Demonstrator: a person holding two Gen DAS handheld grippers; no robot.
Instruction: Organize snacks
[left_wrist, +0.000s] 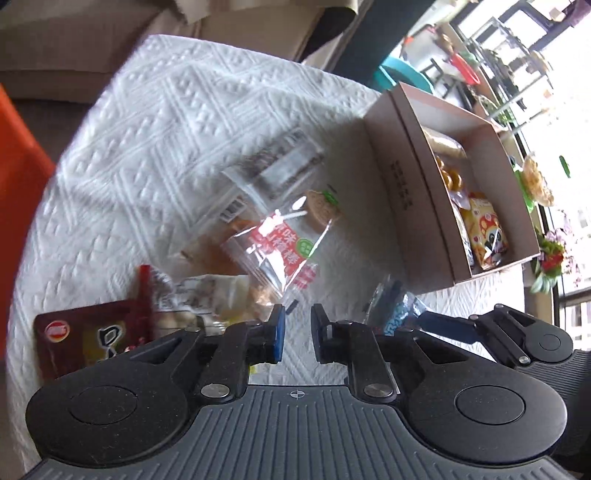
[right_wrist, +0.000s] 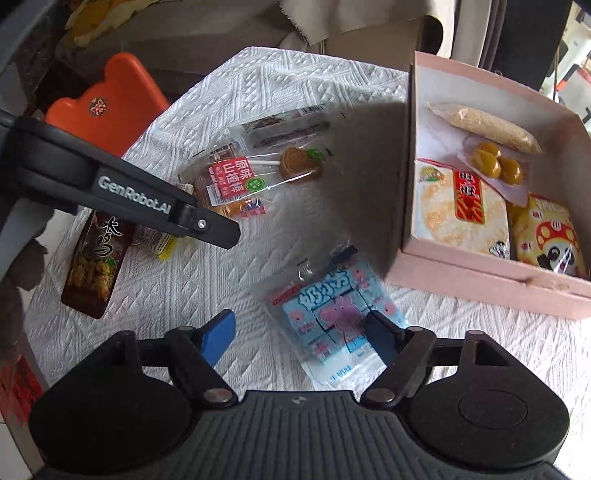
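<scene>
With the right tool spread wide over the pale blue crinkly plastic sweet packet lying just beside the open pink cardboard box and the left tool closed empty, the slippery film may slide from a shallow pinch.

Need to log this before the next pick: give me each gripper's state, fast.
Left gripper: shut, nothing between its jaws.
Right gripper: open, jaws astride the blue milk-candy pack, not gripping it.

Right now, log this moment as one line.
left hand-held gripper: shut, empty | right hand-held gripper: open over blue pig-print snack pack | pink box: partly filled
</scene>
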